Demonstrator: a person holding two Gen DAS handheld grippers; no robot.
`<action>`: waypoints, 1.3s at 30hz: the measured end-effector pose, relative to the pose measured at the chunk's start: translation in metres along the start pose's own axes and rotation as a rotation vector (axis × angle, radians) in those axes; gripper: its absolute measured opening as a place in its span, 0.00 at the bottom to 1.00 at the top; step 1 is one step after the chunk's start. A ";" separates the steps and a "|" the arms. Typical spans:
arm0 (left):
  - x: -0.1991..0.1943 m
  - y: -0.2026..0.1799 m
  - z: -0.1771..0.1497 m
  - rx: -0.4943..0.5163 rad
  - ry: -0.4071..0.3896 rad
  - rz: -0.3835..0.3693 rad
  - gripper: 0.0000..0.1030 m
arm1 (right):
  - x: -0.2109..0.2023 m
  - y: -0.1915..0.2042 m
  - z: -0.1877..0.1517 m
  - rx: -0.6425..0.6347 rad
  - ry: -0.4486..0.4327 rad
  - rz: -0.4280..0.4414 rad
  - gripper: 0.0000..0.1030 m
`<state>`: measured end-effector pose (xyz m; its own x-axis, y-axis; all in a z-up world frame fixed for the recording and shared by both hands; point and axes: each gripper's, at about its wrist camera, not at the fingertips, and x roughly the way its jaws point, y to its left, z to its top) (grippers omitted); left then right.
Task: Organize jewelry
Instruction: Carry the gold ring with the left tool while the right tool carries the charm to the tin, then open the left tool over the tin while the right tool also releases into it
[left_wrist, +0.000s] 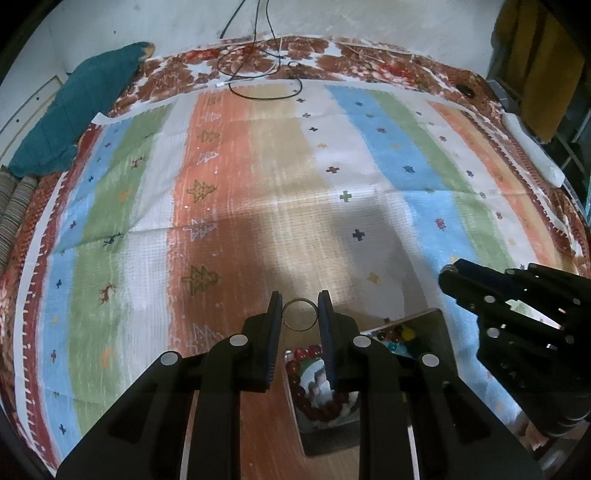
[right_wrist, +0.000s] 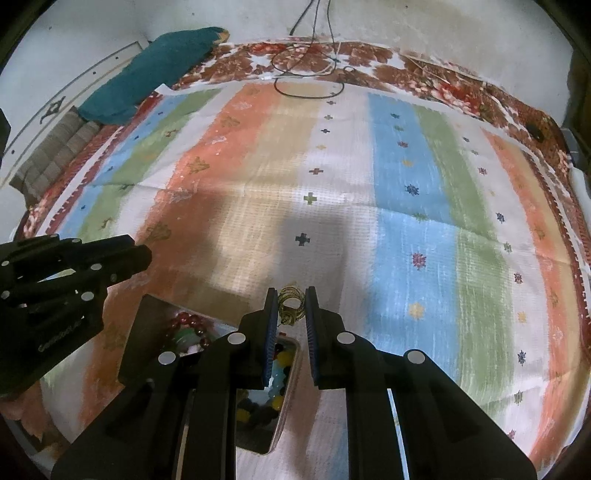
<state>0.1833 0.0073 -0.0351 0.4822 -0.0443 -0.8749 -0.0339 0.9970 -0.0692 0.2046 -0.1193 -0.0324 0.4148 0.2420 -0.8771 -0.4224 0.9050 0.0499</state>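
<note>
My left gripper (left_wrist: 300, 309) is shut on a thin silver ring (left_wrist: 300, 314), held above a dark jewelry box (left_wrist: 439, 332) on the striped cloth. The box's near compartment holds a red bead bracelet (left_wrist: 314, 400); the far one holds colourful beads (left_wrist: 400, 338). My right gripper (right_wrist: 291, 305) is shut on a gold wire coil bracelet (right_wrist: 290, 301), held above the same box (right_wrist: 142, 343), over its compartment of mixed beads (right_wrist: 277, 384). The red bracelet (right_wrist: 184, 321) shows in the left compartment. Each gripper shows in the other's view: the right gripper (left_wrist: 448, 277) and the left gripper (right_wrist: 144, 254).
A striped cloth (left_wrist: 258, 166) with small motifs covers the bed. A teal pillow (left_wrist: 81, 107) lies at the far left, black cables (left_wrist: 258, 70) at the far edge, a white object (left_wrist: 535, 151) at the right edge.
</note>
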 end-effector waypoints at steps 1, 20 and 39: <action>-0.002 -0.001 -0.001 0.001 -0.004 -0.002 0.19 | -0.002 0.001 -0.001 0.000 -0.003 0.002 0.15; -0.036 -0.006 -0.025 -0.001 -0.051 -0.047 0.19 | -0.019 0.013 -0.016 -0.016 -0.025 0.030 0.15; -0.056 -0.009 -0.038 -0.010 -0.080 -0.081 0.19 | -0.031 0.022 -0.029 -0.038 -0.026 0.070 0.18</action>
<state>0.1236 -0.0018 -0.0038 0.5518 -0.1194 -0.8254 -0.0006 0.9896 -0.1435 0.1586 -0.1167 -0.0183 0.4036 0.3134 -0.8596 -0.4809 0.8719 0.0921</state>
